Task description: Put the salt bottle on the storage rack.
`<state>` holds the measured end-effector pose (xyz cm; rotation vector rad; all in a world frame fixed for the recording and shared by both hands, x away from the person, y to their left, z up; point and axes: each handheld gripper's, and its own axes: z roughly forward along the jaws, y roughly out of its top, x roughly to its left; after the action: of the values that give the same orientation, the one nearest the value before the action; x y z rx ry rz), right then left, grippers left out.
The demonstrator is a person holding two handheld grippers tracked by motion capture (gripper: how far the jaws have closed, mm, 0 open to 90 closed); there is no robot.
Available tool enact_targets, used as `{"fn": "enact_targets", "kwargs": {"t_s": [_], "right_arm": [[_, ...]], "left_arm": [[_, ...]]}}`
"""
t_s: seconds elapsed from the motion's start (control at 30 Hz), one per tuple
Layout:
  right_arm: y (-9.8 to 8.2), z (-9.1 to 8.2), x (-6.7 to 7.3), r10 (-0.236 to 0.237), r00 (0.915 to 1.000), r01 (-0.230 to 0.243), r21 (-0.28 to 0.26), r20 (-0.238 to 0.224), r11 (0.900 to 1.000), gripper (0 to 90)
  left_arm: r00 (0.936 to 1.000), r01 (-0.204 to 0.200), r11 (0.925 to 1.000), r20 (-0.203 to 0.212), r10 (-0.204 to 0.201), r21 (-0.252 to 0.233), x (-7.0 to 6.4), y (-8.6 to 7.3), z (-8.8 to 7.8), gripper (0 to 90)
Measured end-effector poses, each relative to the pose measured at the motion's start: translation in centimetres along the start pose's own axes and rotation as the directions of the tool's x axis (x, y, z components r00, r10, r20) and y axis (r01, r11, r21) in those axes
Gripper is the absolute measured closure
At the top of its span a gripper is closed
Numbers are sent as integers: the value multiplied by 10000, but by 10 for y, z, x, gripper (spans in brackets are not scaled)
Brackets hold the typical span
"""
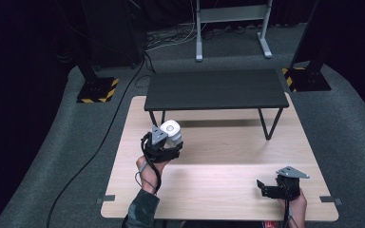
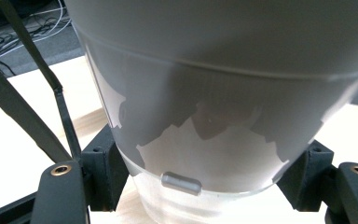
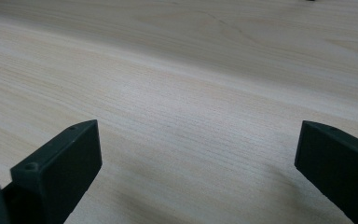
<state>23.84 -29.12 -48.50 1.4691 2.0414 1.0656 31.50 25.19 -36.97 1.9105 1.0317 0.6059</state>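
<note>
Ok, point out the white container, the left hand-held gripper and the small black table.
white container (image 1: 172, 128), high view, on its round top.
left hand-held gripper (image 1: 170, 142), high view, between its fingertips, which clamp the container.
small black table (image 1: 216, 89), high view, on its bare top.

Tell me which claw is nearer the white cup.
Left. The left claw is shut on the cup; the right claw sits far off, open over bare table.

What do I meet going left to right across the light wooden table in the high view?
Left gripper shut on the white cylindrical container → bare stretch of the wooden table → right gripper, jaws open over the tabletop with nothing between them.
</note>
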Motion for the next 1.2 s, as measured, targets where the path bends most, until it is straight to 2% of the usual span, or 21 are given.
{"fn": "enact_targets", "kwargs": {"t_s": [0.43,1.2], "right_arm": [[0,0,-1,-6,10000,6,10,-21,10000,0],[1,1,-1,2,10000,-2,65,-37,10000,0]], "left_arm": [[9996,129,9998,232,-133,137,10,14,8,282],[9990,90,9997,434,-100,235,19,36,12,282]]}}
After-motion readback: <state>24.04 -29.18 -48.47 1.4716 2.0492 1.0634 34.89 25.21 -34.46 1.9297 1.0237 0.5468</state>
